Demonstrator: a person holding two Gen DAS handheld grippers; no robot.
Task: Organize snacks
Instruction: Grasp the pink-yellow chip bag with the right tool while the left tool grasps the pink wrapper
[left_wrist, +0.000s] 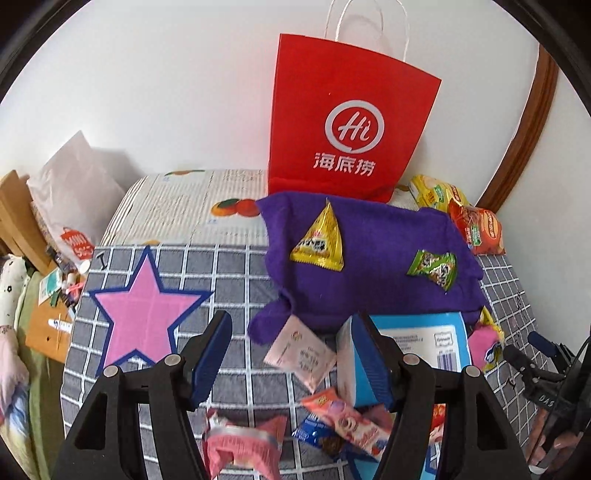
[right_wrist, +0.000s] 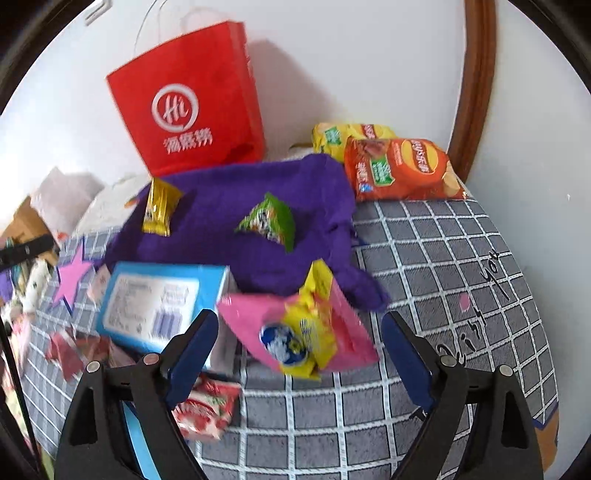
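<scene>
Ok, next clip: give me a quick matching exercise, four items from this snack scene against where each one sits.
Things:
1. red paper bag
2. green triangular packet
3. orange chip bag
4. blue box

Places:
A. lying on the purple cloth
B. flat on the checked cover, at the cloth's near edge
C. standing upright against the white wall
D. at the back right, beside the yellow chip bag

Pairs: 1-C, 2-A, 3-D, 4-B
</scene>
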